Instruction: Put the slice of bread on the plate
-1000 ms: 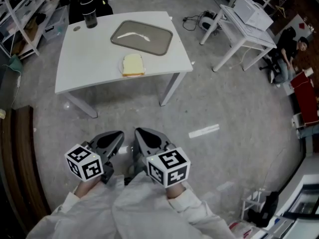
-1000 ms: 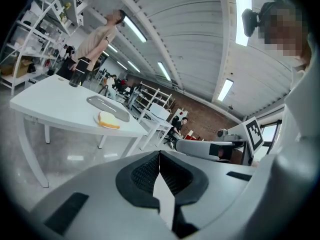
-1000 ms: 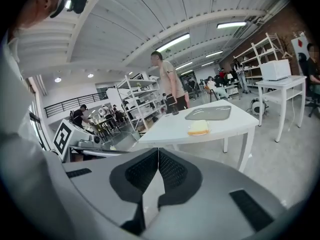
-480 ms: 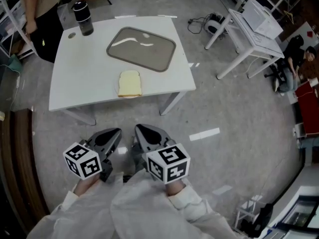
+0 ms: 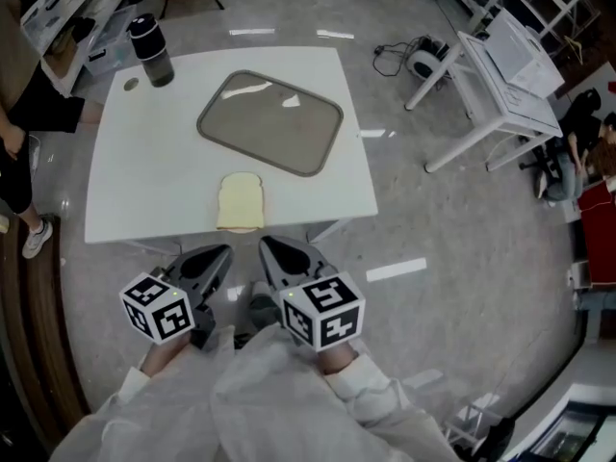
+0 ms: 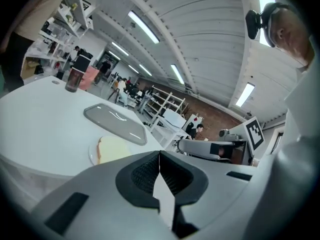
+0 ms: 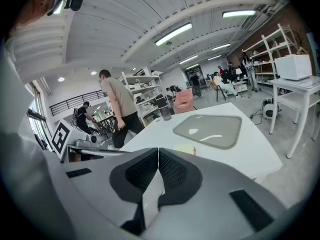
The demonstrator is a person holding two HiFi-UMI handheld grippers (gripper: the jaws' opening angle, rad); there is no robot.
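Bread slice (image 5: 240, 202) on table (image 5: 144, 181); left gripper (image 5: 222, 252) and right gripper (image 5: 268, 249), both closed empty, pointing forward together.

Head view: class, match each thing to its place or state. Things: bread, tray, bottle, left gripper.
Things:
1. bread
2. tray
3. bottle
4. left gripper

Places or states:
A. far left corner of the table
B. shut, short of the table
C. near edge of the table
D. around the middle of the table

Pairs: 1-C, 2-D, 3-A, 4-B.
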